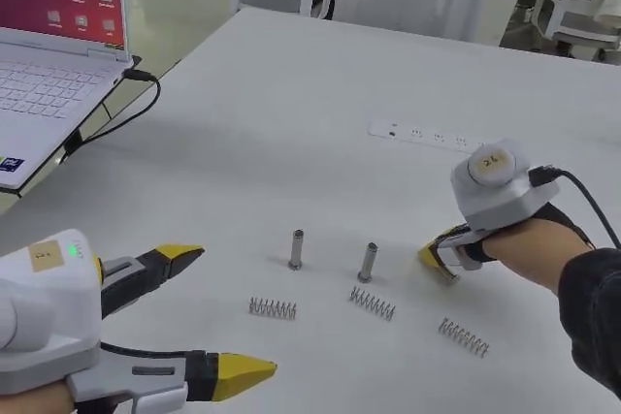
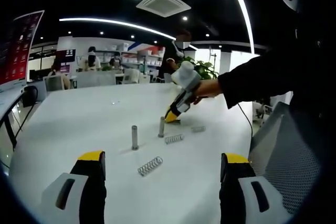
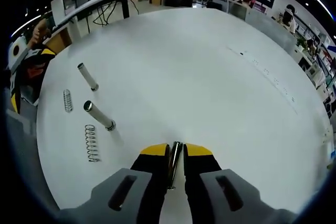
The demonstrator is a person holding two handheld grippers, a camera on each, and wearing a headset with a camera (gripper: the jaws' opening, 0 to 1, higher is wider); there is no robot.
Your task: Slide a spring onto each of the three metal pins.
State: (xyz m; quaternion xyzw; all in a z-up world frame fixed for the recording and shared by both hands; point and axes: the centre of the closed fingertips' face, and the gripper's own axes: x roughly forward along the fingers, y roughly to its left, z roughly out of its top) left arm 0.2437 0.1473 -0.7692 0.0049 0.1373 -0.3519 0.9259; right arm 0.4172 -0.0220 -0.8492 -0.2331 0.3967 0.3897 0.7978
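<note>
Two metal pins stand upright on the white table, one on the left [image 1: 296,249] [image 2: 135,137] [image 3: 87,76] and one on the right [image 1: 368,262] [image 2: 161,127] [image 3: 99,115]. In front of them lie three springs: left [image 1: 273,308] [image 2: 150,166], middle [image 1: 373,303] [image 2: 174,138] [image 3: 92,142] and right [image 1: 463,336] [image 2: 198,128]. My right gripper [image 1: 439,261] [image 3: 176,150] is low over the table just right of the pins, shut on a third metal pin [image 3: 175,163]. My left gripper [image 1: 218,309] [image 2: 164,157] hangs open at the near left, holding nothing.
An open laptop [image 1: 49,46] sits at the far left with a black cable [image 1: 136,109] running from it. A white power strip [image 1: 427,135] lies behind the pins. Office chairs [image 1: 408,2] stand beyond the far table edge.
</note>
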